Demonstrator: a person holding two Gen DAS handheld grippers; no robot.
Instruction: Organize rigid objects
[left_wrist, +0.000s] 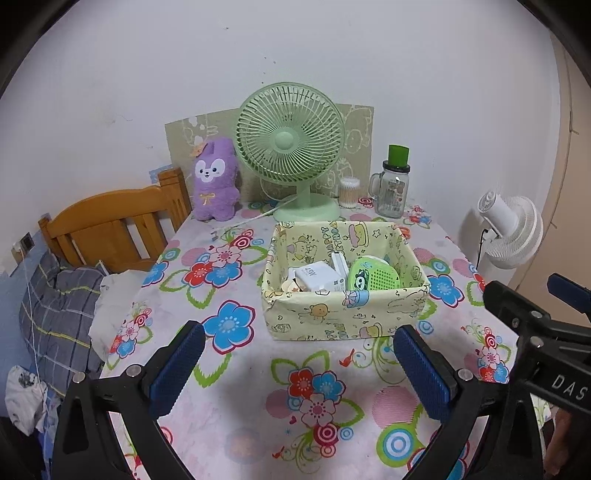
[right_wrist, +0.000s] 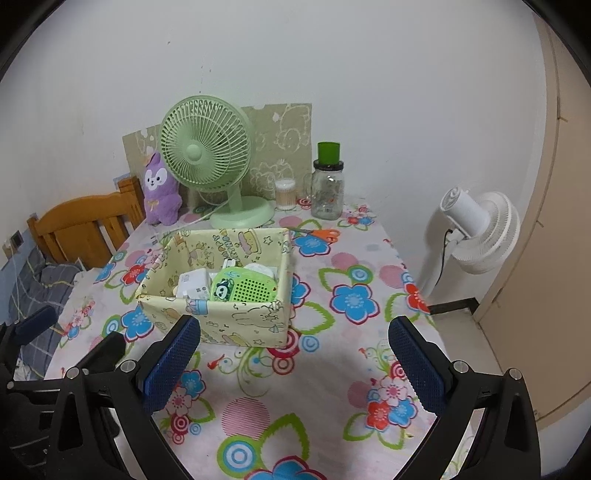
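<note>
A pale yellow cartoon-print fabric box (left_wrist: 332, 317) (right_wrist: 236, 321) stands mid-table. Inside lie a green perforated panda case (left_wrist: 373, 278) (right_wrist: 243, 286), a white charger block (left_wrist: 319, 278) (right_wrist: 194, 284) and other white items. Orange-handled scissors (right_wrist: 321, 233) lie on the cloth behind the box. My left gripper (left_wrist: 299, 362) is open and empty, held above the cloth in front of the box. My right gripper (right_wrist: 295, 354) is open and empty, in front of the box's right corner; it also shows at the right edge of the left wrist view (left_wrist: 535, 332).
At the back stand a green desk fan (left_wrist: 291, 147) (right_wrist: 210, 155), a purple plush (left_wrist: 214, 181) (right_wrist: 160, 192), a cotton-swab tub (left_wrist: 349, 192) (right_wrist: 285, 194) and a glass jar with green lid (left_wrist: 393, 184) (right_wrist: 328, 184). A wooden bed headboard (left_wrist: 118, 229) is left; a white floor fan (left_wrist: 509, 232) (right_wrist: 476, 229) right.
</note>
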